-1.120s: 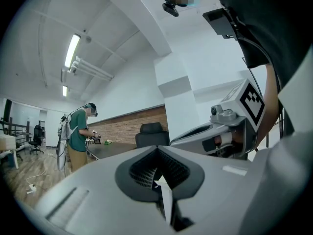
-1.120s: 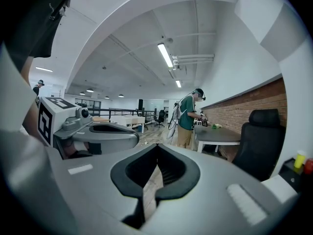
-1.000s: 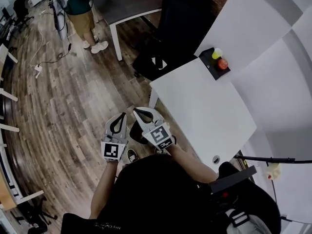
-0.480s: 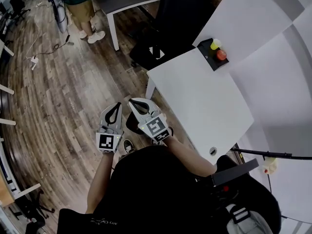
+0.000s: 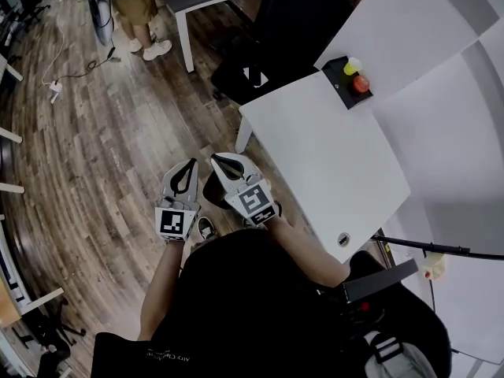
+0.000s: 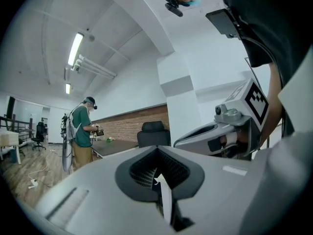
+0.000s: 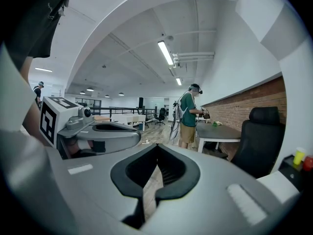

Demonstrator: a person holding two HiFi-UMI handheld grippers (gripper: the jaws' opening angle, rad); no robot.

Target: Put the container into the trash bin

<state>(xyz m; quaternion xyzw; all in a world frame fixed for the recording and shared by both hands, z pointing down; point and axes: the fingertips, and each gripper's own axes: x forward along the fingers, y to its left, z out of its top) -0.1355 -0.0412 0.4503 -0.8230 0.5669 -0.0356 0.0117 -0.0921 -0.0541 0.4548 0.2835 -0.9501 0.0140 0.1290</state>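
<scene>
Grey fingers of left gripper point(image 5: 190, 164) and right gripper point(image 5: 217, 159) are held closed and empty at frame centre; neither container nor trash bin is seen.

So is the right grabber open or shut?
Shut. In its own view the right gripper has both jaw tips touching, nothing held between them.
</scene>
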